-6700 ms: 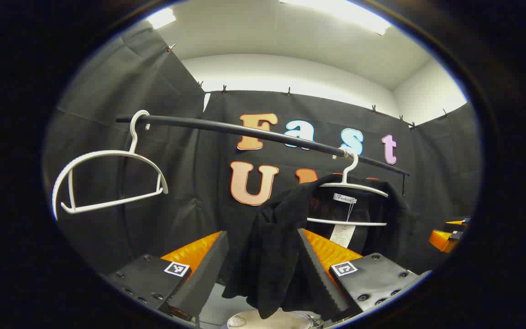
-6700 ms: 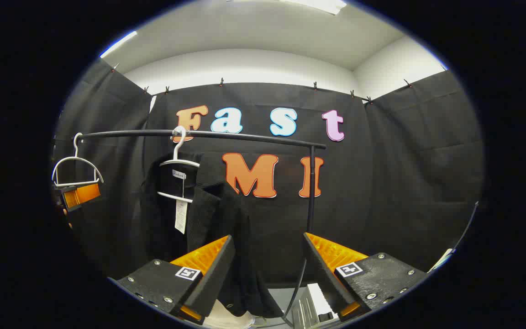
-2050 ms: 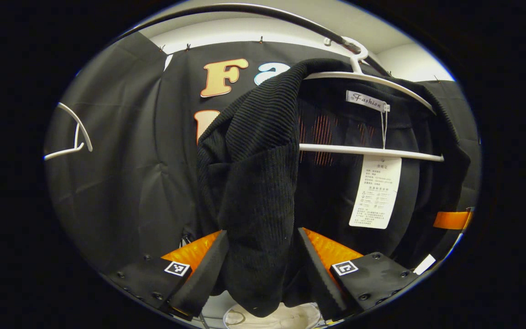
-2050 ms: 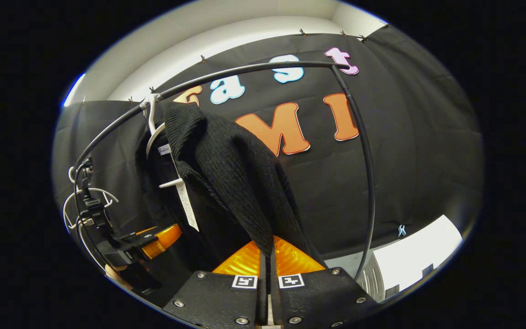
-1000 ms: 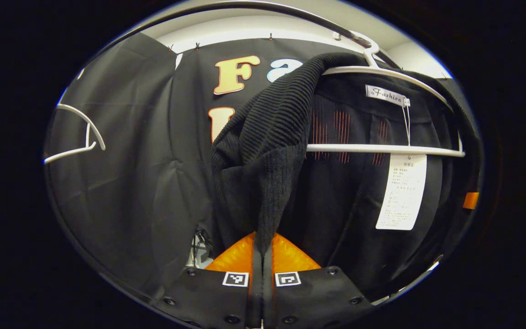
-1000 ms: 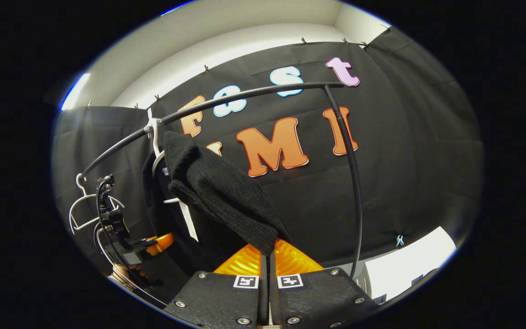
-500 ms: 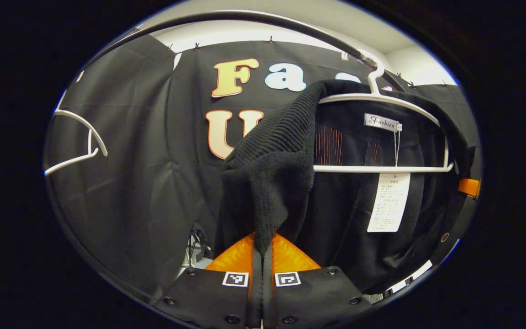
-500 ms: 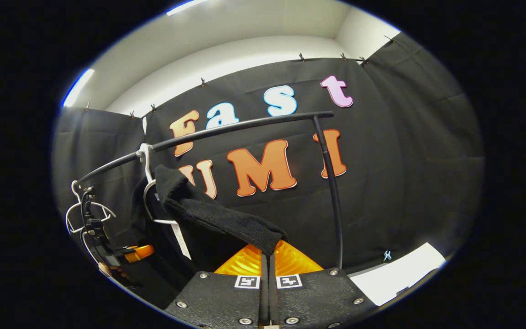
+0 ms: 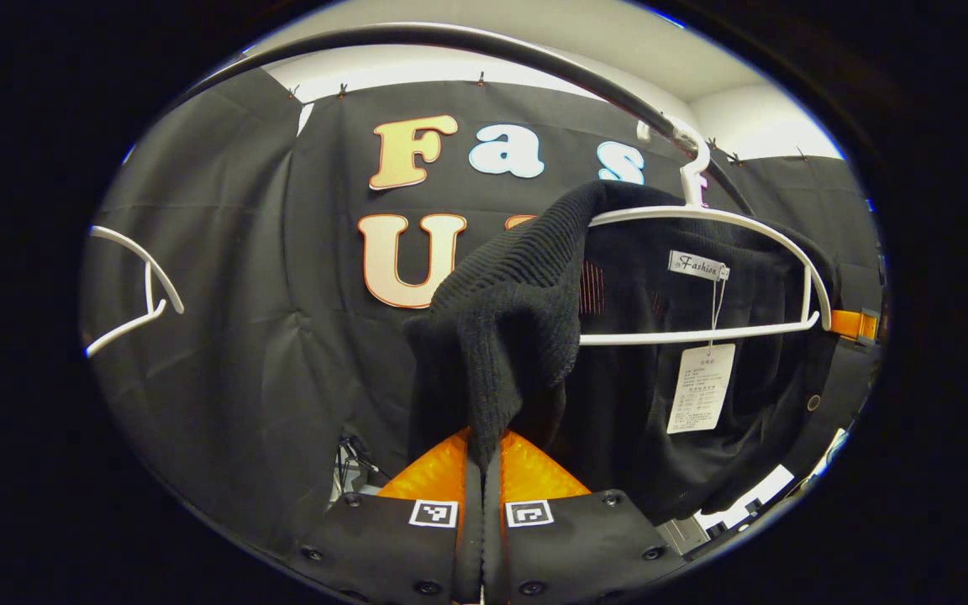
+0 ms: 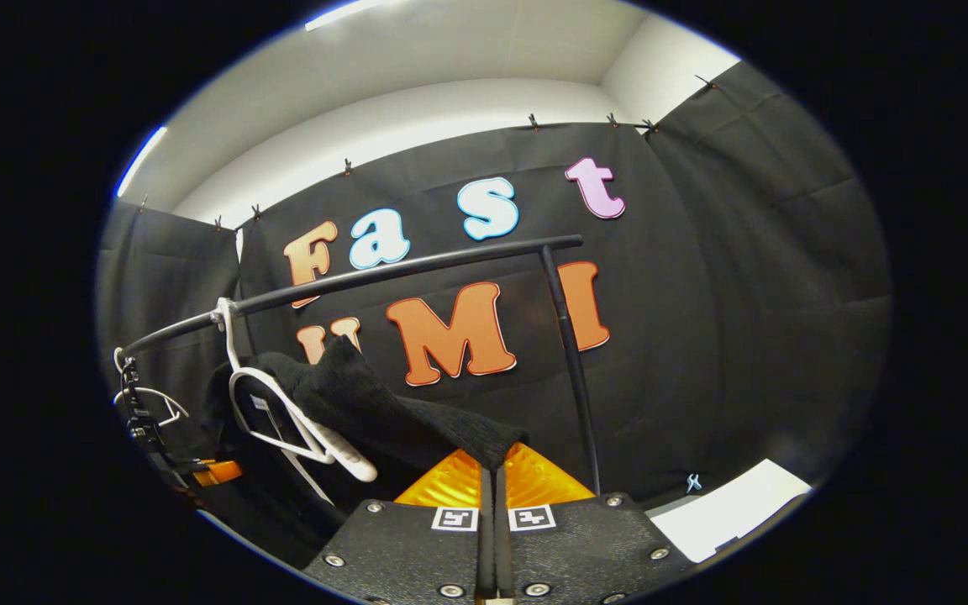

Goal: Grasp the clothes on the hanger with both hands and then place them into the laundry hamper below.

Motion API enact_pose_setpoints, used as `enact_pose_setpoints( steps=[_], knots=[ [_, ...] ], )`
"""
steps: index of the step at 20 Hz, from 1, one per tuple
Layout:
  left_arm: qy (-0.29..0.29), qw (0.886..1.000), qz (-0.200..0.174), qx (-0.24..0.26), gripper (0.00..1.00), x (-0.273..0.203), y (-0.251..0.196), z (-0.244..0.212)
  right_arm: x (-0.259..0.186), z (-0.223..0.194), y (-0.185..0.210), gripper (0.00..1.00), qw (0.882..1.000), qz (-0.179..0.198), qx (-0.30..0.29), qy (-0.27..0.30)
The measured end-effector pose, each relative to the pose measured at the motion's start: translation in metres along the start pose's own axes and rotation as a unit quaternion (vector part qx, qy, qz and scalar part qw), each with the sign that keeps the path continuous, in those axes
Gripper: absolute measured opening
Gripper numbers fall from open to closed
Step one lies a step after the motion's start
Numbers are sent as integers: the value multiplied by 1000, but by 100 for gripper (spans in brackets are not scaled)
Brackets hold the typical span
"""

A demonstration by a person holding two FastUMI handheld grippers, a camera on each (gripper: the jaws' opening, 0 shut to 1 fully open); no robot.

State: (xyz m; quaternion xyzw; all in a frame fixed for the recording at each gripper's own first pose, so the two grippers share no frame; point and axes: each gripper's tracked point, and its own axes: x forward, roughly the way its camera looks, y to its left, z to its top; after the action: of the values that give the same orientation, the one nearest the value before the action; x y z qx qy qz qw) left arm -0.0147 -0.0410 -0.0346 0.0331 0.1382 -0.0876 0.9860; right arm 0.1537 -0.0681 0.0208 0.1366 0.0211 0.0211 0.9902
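A black knit garment (image 9: pixel 526 294) hangs on a white hanger (image 9: pixel 702 218) from the black rail (image 9: pixel 484 42). My left gripper (image 9: pixel 482 458) is shut on its left shoulder fold, which bunches above the fingers. In the right gripper view my right gripper (image 10: pixel 494 466) is shut on the garment's (image 10: pixel 383 412) other side and holds it stretched toward me, off the white hanger's (image 10: pixel 282 420) end. The left gripper (image 10: pixel 207 472) appears far left there, beyond the garment. A paper tag (image 9: pixel 701 388) dangles inside the garment.
An empty white hanger (image 9: pixel 135 290) hangs on the rail to the left. The rail's upright post (image 10: pixel 572 370) stands just right of my right gripper. Black cloth walls close the booth behind. A pale floor patch (image 10: pixel 728 508) lies lower right.
Both grippers have gone from open to shut on the garment, right first. Both then pulled back and down; the right side of the garment has slid off the hanger's end.
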Motion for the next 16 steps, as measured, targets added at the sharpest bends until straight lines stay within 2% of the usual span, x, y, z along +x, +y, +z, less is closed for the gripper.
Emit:
enact_pose_setpoints(
  steps=[6, 16],
  knots=[
    [-9, 1000, -5, 3, 7, -3, 0, 3, 15, -23, -27, 0, 1000, -15, 4, 21],
    [-21, 1000, -1, 1, 7, 1, 9, 8, 37, -122, -29, 0, 994, -22, 66, 79]
  ],
)
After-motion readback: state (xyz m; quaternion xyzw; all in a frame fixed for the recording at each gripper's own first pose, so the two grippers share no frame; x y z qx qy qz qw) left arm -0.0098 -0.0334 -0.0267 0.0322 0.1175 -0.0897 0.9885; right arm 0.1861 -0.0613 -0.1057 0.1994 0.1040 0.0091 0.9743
